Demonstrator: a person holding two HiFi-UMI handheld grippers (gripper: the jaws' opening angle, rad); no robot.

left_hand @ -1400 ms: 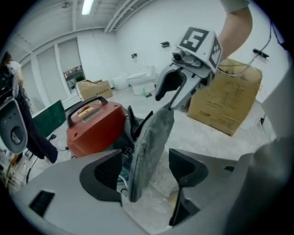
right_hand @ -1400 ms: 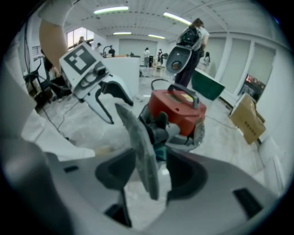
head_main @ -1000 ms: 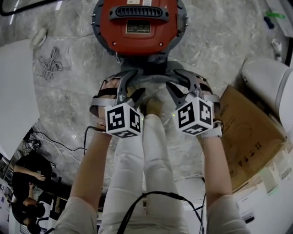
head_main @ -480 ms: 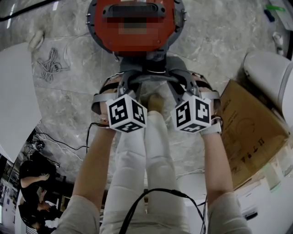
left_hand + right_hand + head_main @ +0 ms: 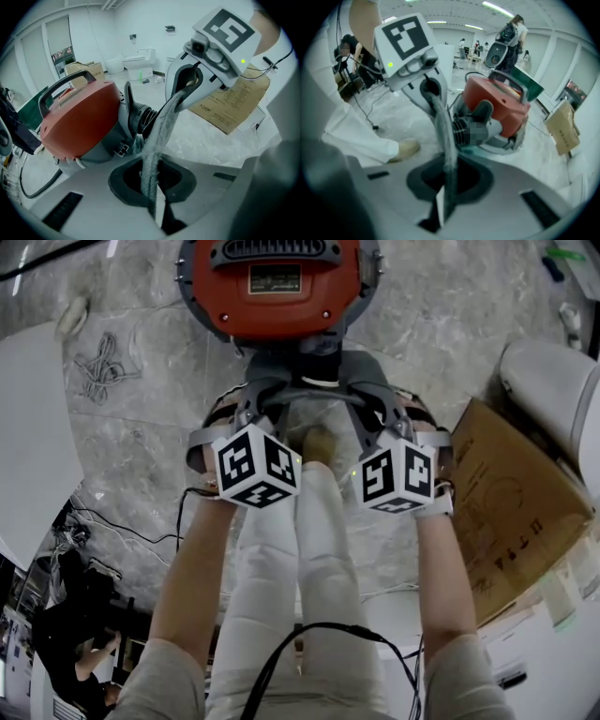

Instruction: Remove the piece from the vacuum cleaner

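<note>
The vacuum cleaner [image 5: 272,310] is cut off by the head view's upper edge, and its label [image 5: 275,278] cannot be read. The print on the cardboard box [image 5: 511,512] is too small to be read.

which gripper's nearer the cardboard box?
Right. The right gripper, its jaws just closing on the gray strip, is close beside the cardboard box; the left gripper, also on the strip, is farther, across the person's legs.
</note>
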